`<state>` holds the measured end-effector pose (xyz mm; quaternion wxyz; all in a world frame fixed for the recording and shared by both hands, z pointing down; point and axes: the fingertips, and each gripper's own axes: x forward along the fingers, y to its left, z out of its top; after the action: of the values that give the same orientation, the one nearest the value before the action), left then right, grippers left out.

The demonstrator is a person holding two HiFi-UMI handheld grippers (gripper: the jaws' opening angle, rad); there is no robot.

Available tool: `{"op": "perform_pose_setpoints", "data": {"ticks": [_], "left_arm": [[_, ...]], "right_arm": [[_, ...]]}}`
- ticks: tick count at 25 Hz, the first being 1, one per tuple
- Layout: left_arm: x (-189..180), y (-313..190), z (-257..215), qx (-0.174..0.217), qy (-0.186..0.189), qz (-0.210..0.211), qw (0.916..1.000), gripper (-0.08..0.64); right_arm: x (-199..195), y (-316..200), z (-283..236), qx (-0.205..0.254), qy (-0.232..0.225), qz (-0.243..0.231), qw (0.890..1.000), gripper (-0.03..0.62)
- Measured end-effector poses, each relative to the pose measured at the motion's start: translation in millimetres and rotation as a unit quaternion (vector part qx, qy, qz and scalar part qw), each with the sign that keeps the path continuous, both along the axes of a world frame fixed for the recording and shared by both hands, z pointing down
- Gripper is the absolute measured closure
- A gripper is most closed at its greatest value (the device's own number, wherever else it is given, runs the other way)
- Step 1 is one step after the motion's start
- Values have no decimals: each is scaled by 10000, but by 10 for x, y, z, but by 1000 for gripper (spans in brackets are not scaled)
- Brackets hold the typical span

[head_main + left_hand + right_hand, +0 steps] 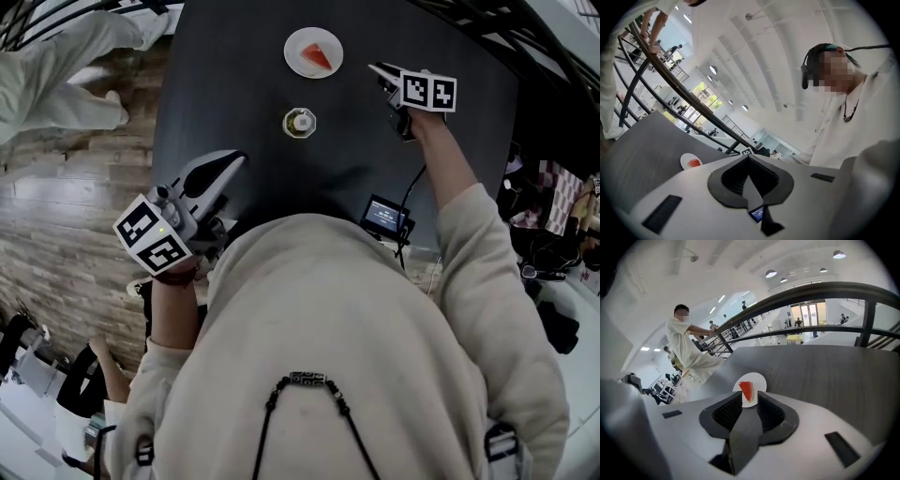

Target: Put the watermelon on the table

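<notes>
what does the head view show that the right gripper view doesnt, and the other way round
Only the head view: the left gripper, a small round yellowish object on the table, and a small screen device by the table's near edge.
Only the right gripper view: the ceiling lights and a bright doorway far behind.
Both: the white plate with the watermelon slice on the dark table, and the right gripper, jaws apart with nothing between them.

A dark table (234,75) bears a white plate (298,51) and, nearer, a small round container (299,122).
</notes>
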<state>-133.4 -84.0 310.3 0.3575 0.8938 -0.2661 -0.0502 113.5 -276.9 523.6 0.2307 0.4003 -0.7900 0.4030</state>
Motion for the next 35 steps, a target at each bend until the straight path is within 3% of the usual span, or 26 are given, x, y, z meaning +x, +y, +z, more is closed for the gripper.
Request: {"op": "perform_pose_setpoints", "data": {"ticks": [6,10,17,26,35], "left_arm": [[218,-33,-157,365,-110,334,9987,561],[433,-20,-279,568,-128,557,9967,561],[831,-35,-438,868,-207,1029,9907,561],[1029,-155,-510,1007,-439,1290,9855,561],[1109,-57,-349,925,-418,1461,9840,561]], "right_arm": [[339,324,-516,433,-634,289,9966,574],[507,607,-925,732,-1110,440,9902,577],[815,1190,-1572,1451,-1563,541,9755,577],[1122,1584,-2122,2072,-1757,710,9597,578],[1079,1648,-2178,2203,-1740,654,9576,578]]}}
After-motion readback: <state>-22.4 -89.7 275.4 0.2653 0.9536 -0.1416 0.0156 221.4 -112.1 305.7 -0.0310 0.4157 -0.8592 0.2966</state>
